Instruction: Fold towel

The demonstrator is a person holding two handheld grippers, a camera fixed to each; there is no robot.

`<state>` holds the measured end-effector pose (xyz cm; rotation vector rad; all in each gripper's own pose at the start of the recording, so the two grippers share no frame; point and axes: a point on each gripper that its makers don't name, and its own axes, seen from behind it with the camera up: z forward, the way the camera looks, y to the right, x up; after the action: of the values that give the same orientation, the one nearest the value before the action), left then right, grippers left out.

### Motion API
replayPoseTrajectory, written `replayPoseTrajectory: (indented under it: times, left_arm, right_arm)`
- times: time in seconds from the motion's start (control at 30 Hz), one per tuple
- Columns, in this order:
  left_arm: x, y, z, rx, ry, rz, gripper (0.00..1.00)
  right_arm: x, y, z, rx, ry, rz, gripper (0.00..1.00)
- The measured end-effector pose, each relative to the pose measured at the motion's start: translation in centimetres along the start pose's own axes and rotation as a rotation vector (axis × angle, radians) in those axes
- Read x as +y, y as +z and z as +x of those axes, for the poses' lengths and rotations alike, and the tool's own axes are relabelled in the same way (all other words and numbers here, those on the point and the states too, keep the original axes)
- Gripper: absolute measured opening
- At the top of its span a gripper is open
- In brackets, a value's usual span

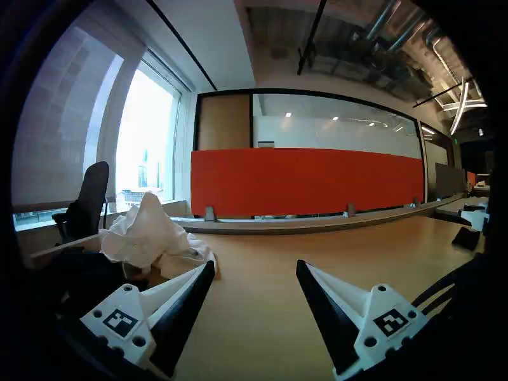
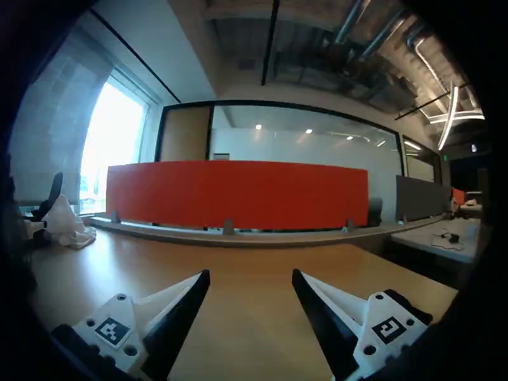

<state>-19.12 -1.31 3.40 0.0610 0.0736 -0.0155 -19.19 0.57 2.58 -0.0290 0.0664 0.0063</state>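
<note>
The crumpled white cloth towel (image 1: pixel 152 238) sits heaped on the light wooden tabletop (image 1: pixel 273 254), at about ten o'clock from the left gripper (image 1: pixel 254 263), just beside its left fingertip and not gripped. That gripper's fingers are spread wide, holding nothing. In the right gripper view the towel (image 2: pixel 66 225) lies well apart at nine o'clock from the right gripper (image 2: pixel 249 272), also spread wide and empty. A long red divider panel (image 1: pixel 305 181) stands beyond, at twelve o'clock.

Wooden desk (image 1: pixel 267 305), red divider (image 1: pixel 305 181), office chair (image 1: pixel 86 203)

Towel (image 1: pixel 149 235) soft crumpled cloth; table (image 1: pixel 273 298) smooth wood.
</note>
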Motion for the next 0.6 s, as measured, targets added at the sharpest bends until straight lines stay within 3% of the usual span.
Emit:
replayPoseTrajectory:
  times: [0.6]
  left_arm:
    - [-0.03, -0.03, 0.0, 0.0, 0.0, 0.0, 0.95]
  right_arm:
    - [-0.38, -0.11, -0.37, -0.017, 0.022, 0.013, 1.0]
